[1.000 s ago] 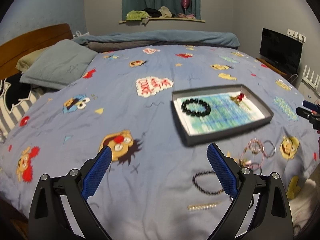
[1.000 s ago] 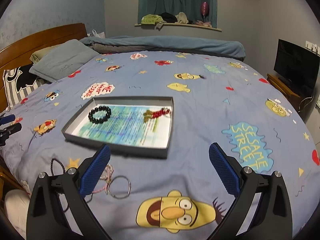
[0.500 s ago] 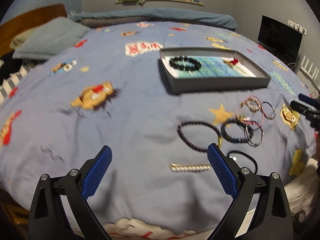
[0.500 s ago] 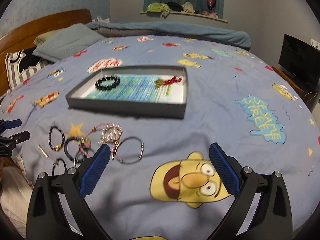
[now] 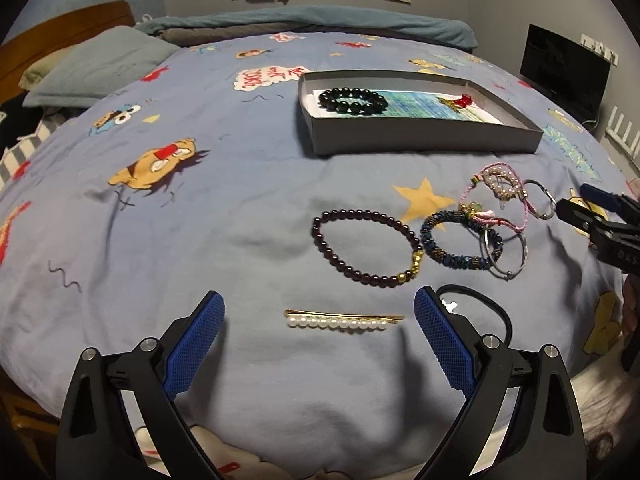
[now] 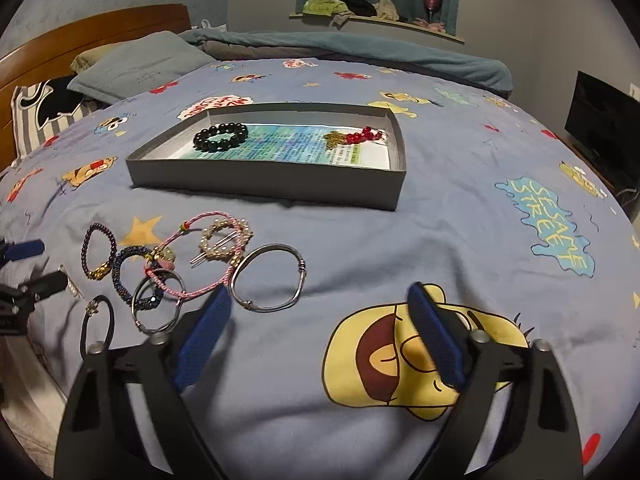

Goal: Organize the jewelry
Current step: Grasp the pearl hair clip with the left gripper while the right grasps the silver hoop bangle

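Against the earlier frames, both views now sit lower and closer to the bedspread (image 5: pixel 200 220), with loose jewelry in full view. Left gripper (image 5: pixel 320 318): jaws apart, empty; pearl hair clip (image 5: pixel 340 320) lies between them. Right gripper (image 6: pixel 316 312): jaws have just been closing, still apart, nothing between; silver bangle (image 6: pixel 268 280) lies just beside the left finger. Grey tray (image 6: pixel 264 180) lies beyond, holding 2 pieces.
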Demonstrator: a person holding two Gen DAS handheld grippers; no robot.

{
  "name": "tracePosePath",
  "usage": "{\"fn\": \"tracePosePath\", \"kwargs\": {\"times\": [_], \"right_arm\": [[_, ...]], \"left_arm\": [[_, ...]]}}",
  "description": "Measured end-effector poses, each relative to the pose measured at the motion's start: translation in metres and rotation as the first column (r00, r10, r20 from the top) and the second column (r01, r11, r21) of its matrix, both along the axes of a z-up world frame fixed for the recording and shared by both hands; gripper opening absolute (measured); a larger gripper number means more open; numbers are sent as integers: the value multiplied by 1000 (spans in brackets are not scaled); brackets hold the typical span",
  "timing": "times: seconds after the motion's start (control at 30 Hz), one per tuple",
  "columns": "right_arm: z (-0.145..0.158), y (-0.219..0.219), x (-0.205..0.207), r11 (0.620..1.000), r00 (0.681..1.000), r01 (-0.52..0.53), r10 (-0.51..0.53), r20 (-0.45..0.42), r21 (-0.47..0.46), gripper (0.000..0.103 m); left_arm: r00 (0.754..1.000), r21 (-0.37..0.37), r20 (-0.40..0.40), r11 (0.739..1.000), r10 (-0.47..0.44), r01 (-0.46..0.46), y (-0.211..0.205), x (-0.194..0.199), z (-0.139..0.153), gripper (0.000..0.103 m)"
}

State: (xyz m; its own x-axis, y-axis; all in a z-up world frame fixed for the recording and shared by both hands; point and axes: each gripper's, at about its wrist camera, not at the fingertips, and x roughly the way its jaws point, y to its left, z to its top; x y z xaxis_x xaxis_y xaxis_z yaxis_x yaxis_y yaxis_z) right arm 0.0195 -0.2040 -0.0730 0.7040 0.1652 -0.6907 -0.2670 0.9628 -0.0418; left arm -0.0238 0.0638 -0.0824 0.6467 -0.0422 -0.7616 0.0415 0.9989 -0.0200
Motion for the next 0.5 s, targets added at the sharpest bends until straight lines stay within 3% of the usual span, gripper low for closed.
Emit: {"fn": "tracePosePath", "kwargs": {"times": [0.2, 0.3, 0.5], "right_arm": [[-6, -1, 6, 1000, 999, -4, 5, -35, 15, 52], [-8, 1, 8, 1000, 999, -15, 16, -40, 22, 48], [-10, 3, 15, 999, 998, -24, 26, -60, 41, 40]], "left_arm": [[999, 51, -24, 998, -24, 25, -11, 1, -8, 92], [998, 55, -47, 998, -31, 34, -12, 3, -12, 82], [996, 66, -57, 995, -64, 68, -16, 3, -17, 74]]}}
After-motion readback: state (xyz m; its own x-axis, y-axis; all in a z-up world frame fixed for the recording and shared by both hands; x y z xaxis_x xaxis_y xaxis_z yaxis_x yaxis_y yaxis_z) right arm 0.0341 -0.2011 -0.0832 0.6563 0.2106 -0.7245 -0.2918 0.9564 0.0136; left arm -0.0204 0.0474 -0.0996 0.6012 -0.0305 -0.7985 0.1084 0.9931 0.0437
